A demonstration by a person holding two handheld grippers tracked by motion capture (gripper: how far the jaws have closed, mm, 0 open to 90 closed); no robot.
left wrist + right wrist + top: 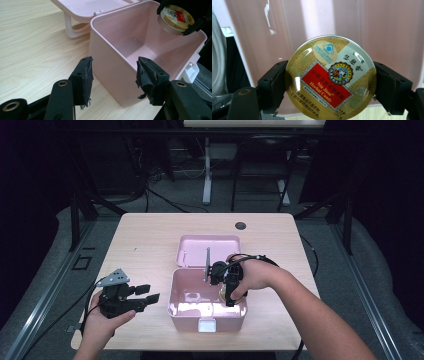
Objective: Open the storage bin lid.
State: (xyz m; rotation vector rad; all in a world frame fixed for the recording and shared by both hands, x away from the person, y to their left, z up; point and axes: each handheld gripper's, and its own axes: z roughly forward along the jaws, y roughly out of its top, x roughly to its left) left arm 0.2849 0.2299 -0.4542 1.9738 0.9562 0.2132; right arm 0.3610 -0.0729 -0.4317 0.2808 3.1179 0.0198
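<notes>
Round gold-and-red metal candy tin (pixel 330 77), printed "Nin Jiom Herbal Candy", hangs above the open pink plastic storage box (pixel 175 306), near the box's right wall, and has not yet been set down inside. The box stands on the pale wooden worktop (pixel 145 240) with its hinged pink lid (pixel 208 251) folded back flat behind it.

Handling judgement: the tin is probably light and rigid, with a glossy domed lid that offers little friction. The curved side wall is the proper place to grip it, across the full diameter, as any tilt could let it roll out between the pads. It is not fragile, but a drop would likely dent it.

Right tongs (pixel 329 85): closed on the tin, one black pad against each opposite side of its rim, the jaws standing wide because the tin fills the gap. The left gripper view shows the tin (pixel 176 19) held tilted over the box's far corner.

Left tongs (pixel 113 75): jaws parted with nothing between them, just beside the box's left wall and not touching it.
</notes>
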